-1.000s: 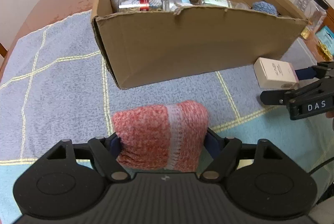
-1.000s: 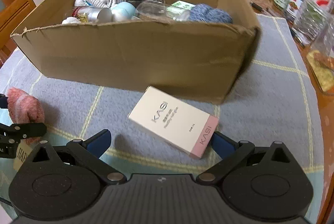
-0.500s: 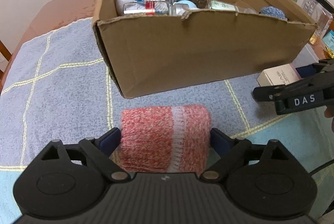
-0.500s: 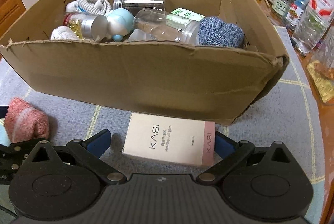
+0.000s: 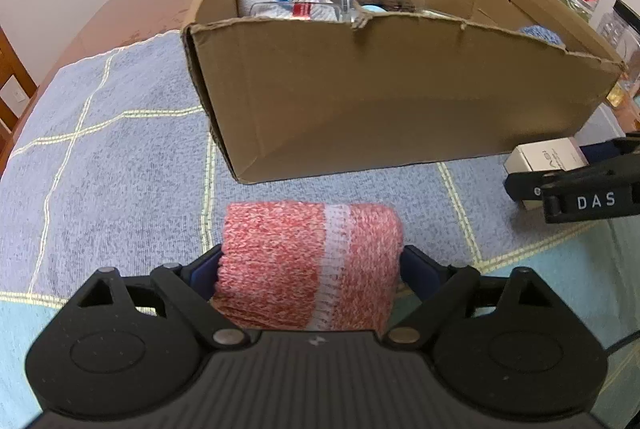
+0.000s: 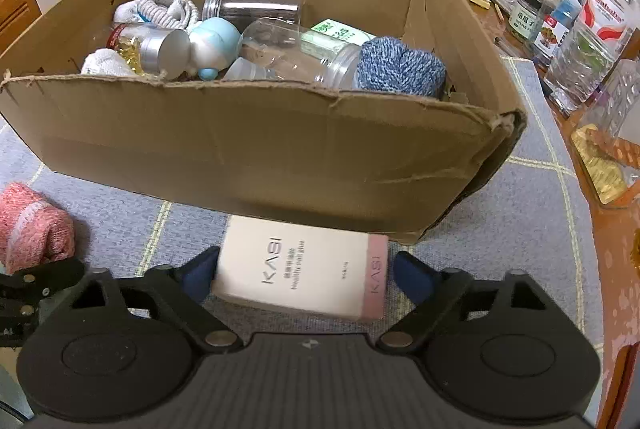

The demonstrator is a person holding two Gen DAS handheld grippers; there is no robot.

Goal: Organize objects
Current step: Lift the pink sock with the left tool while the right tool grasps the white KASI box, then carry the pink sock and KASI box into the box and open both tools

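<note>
Fingers gripped two items before the box (image 6: 248, 149).
My left gripper (image 5: 310, 269) clamped the sock (image 5: 308, 261); my right gripper (image 6: 304, 273) straddled the carton (image 6: 300, 273), pads barely apart. Jars, socks, toy filled the box.

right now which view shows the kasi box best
The right wrist view: the KASI box lies flat between the right gripper jaws, its top and lettering readable. The left wrist view shows only one end of it, partly behind that gripper.
</note>
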